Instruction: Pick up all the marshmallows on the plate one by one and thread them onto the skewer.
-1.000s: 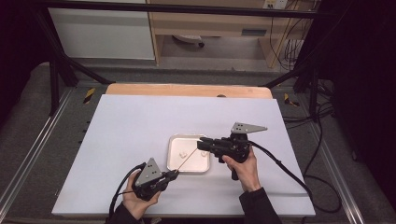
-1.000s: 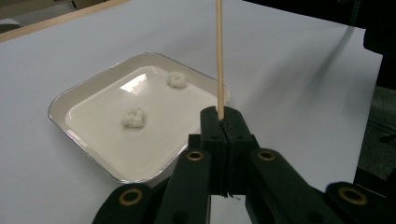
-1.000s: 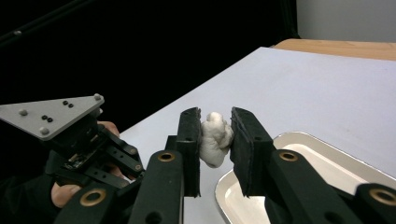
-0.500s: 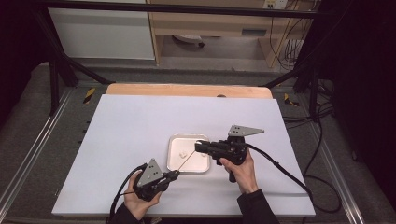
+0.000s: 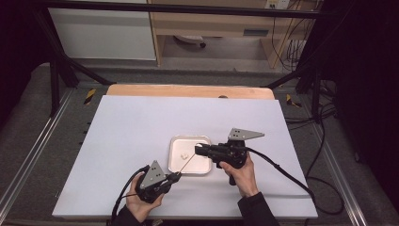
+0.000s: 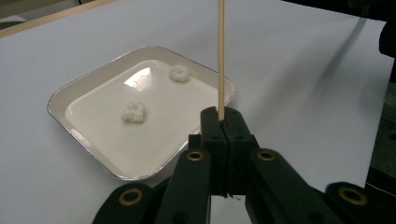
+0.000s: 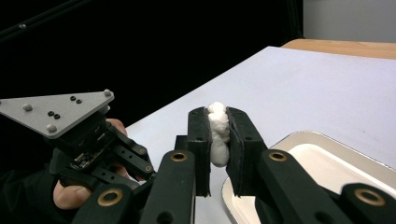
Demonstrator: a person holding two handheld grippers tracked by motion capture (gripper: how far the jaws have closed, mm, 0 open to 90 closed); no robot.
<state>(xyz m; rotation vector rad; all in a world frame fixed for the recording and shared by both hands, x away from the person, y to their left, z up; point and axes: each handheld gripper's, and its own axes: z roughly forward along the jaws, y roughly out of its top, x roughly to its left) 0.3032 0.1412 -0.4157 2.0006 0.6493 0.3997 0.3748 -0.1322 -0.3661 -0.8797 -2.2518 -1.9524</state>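
Jaws of the left gripper (image 6: 223, 125) are pressed fully together on the lower end of a thin wooden skewer (image 6: 221, 56), which rises straight out from between them, a hold that seems meant to keep the stick rigid and its free end exposed. In the high view that skewer (image 5: 187, 164) slants up from the left gripper (image 5: 173, 177) toward the right gripper (image 5: 199, 149), its tip reaching over the tray. The right gripper (image 7: 218, 140) has a white, fluffy lump (image 7: 218, 133) pinched between its pads; its jaws have just been closing on that lump, and the lump now sits squeezed between them, with the top bulging a little above the pads. Holding it there, over the near edge of the tray (image 7: 327, 140), looks like preparation for pushing it onto the skewer's point. Beyond the left gripper lies the shallow square tray (image 6: 60, 95), where two more white lumps (image 6: 133, 112) rest apart on its floor, probably waiting their turn. The left hand (image 5: 136, 202) rests low on the white table (image 5: 141, 122), likely to steady the stick, while the right hand (image 5: 242, 174) carries its gripper level above the tray.
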